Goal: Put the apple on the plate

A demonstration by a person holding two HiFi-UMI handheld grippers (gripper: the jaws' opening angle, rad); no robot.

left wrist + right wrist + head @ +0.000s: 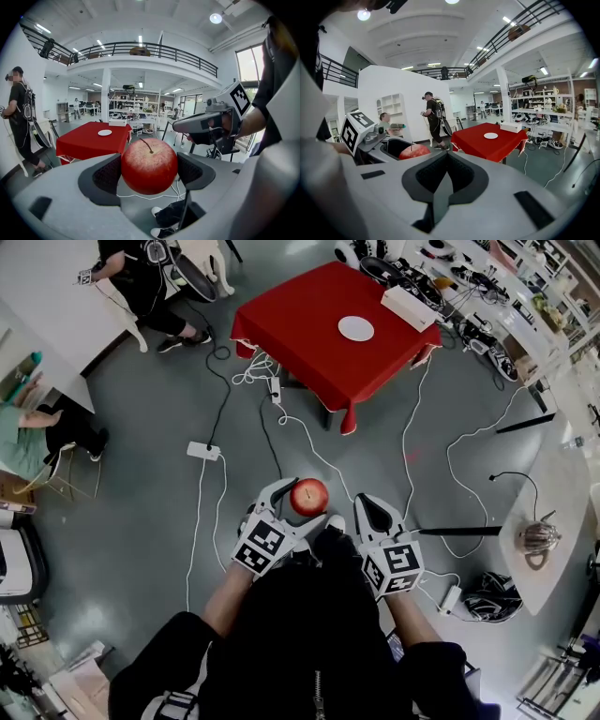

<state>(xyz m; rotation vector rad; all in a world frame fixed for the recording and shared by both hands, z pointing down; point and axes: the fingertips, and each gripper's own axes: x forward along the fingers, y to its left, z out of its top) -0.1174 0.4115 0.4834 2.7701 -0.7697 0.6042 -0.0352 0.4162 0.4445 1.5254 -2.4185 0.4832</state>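
red apple clamped in the left claw, plate well away

the left claw's two dark padded jaws are closed on the apple, one pad against each flank, and the stem points up. in the left gripper view the fruit fills the whole gap between the pads. from the head view it is carried in the air over the grey floor, right in front of the person's body, with a loose white cable lying on the floor nearby.

the right claw is held just beside the left one, on the apple's right, and does not touch it. its jaws are pressed together with nothing between them, as the right gripper view shows. from that camera the apple peeks over the left claw's body at the lower left.

the white plate lies flat near the middle of the red-clothed surface, well apart from both claws, across a stretch of floor strewn with cables and a white power strip. a white box rests on the same surface near its far edge, close to the plate but not touching it. a person in black stands off to the left of the surface, and a seated person is further left.
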